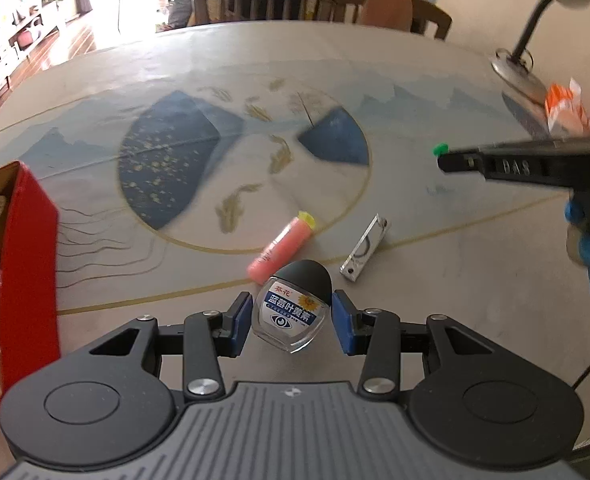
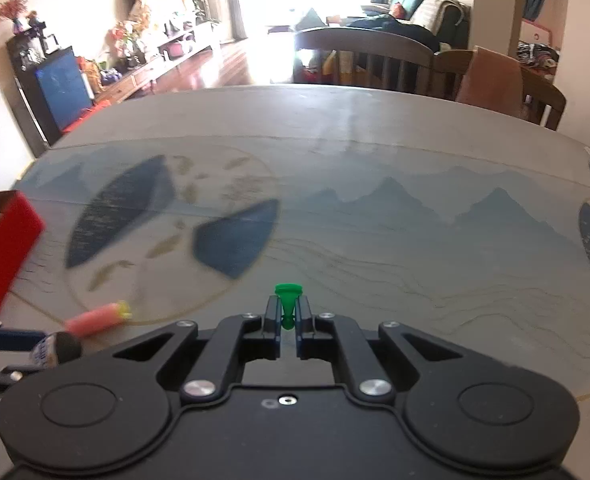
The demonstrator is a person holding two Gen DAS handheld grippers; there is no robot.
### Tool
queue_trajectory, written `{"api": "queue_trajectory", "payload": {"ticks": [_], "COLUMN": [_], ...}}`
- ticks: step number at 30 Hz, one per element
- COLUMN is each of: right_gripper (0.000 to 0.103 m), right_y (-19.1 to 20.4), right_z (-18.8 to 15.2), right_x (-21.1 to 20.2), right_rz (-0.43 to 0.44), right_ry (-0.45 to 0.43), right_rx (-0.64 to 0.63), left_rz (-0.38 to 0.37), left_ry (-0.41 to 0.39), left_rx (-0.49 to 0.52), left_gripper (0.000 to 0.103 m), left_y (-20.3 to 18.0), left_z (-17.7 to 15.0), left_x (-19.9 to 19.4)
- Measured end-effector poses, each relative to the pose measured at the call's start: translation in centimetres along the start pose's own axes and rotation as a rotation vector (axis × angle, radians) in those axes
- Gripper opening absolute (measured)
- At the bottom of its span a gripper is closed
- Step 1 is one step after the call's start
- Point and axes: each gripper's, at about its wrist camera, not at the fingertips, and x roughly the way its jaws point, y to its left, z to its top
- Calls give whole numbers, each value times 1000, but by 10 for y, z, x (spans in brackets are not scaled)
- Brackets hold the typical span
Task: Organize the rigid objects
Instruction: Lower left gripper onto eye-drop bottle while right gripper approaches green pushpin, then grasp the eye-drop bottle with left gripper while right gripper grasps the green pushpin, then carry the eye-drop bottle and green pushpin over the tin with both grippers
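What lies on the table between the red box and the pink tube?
Nothing: in the left wrist view only bare patterned table lies between the red box and the pink tube. The right wrist view shows the same.

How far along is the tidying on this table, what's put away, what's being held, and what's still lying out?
Done: the red box at the table's left edge already holds several items. In hand: the left gripper brackets a small black-capped bottle, fingers beside it, contact unclear; the right gripper is shut on a small green piece. Left: the pink tube and the metal clip lie loose on the table.
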Motion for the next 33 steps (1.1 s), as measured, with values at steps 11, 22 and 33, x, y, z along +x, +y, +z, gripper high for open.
{"api": "queue_trajectory", "payload": {"ticks": [11, 22, 33], "right_gripper": [5, 5, 5], "right_y": [50, 122, 208], "right_z": [14, 31, 52], "right_x": [-36, -44, -25], "right_rz": [114, 220, 264], "right_ry": [-45, -62, -56], "right_rx": [-42, -113, -146], "left_rz": [19, 110, 174], "left_ry": [-100, -157, -201], "left_rx": [-106, -181, -259], "left_gripper": [42, 42, 42], "left_y": [32, 82, 178], "left_z": [13, 17, 16], "left_x": [-47, -86, -117]}}
